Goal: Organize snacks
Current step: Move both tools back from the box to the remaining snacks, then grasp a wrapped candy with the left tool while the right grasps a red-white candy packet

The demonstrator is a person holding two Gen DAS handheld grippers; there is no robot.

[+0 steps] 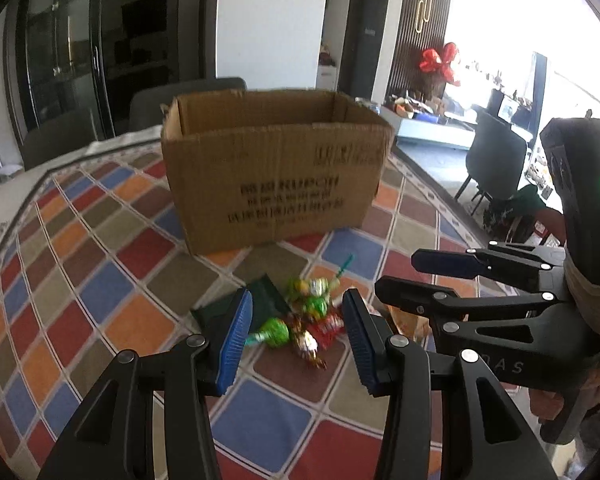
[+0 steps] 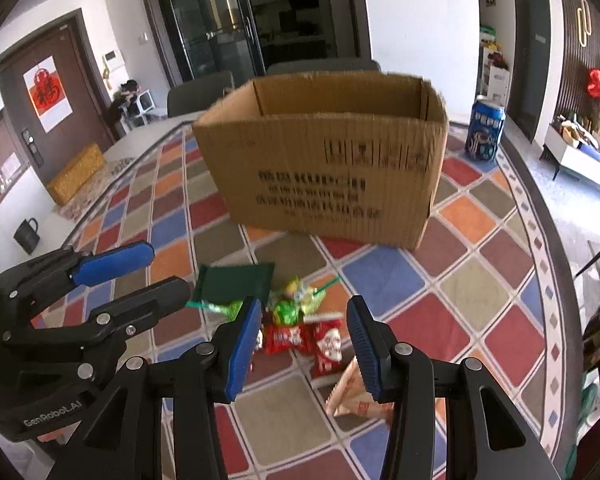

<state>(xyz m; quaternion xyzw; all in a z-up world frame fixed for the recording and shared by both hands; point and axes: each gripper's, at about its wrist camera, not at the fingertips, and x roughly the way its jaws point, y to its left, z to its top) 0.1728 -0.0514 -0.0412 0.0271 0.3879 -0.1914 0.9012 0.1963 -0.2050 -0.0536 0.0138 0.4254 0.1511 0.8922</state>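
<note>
Tabletop [image 2: 480, 280] under a checked cloth carries an open cardboard box [image 2: 332, 168], and just before it a small heap of snacks [image 2: 300, 320]: a dark green packet, green-wrapped sweets, red packets. Both grippers hang above the heap, left gripper [image 1: 298, 336] and right gripper [image 2: 304, 344], jaws spread, nothing between them. Picking looks about to begin; nothing seems boxed yet. Next, I'd say, one gripper must drop onto a single packet, pinch it, and carry it over the box rim.

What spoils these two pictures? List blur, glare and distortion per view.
Left wrist view: window glare blows out the upper right; snack pile smeared by motion blur. Right wrist view: print on the cardboard box blurred; fisheye bends the checked tablecloth.
</note>
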